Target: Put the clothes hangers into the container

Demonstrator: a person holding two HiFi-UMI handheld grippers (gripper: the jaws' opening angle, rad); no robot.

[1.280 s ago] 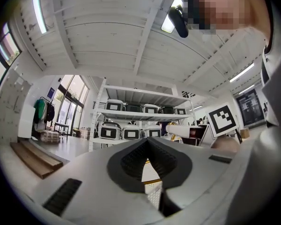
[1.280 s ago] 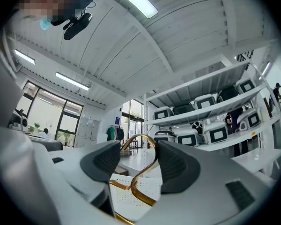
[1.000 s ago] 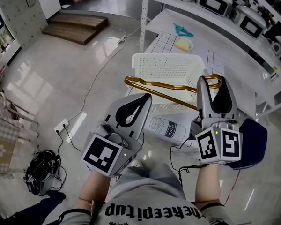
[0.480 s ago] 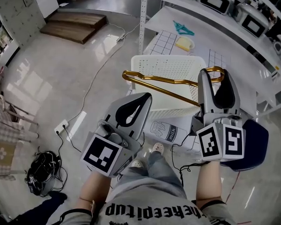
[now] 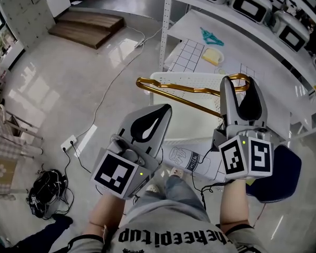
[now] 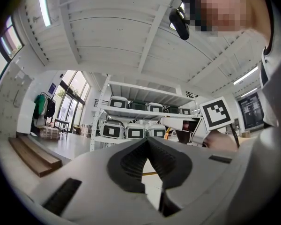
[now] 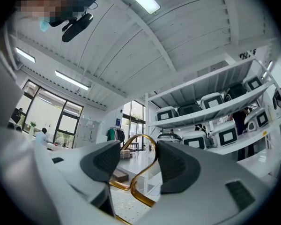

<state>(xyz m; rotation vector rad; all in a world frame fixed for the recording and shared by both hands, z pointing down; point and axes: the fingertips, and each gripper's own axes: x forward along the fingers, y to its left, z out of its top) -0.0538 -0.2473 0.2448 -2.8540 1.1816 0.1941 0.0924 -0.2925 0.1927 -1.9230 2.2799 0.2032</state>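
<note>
Glossy pale floor [image 5: 68, 88], white shelving rack [image 5: 242, 20] ahead; below it a white bench [image 5: 253, 57] carries the perforated white container [image 5: 179, 77]. I note the gold clothes hanger [image 5: 189, 88] is aloft, its bar lying level across and above the container's far rim. The right gripper [image 5: 238, 86] has its jaws set wide and bearing on the hook's bend, which stands between the pads [image 7: 178, 163]. The left gripper [image 5: 163, 109], lower and nearer the body, has its jaws closed together, nothing between them.
</note>
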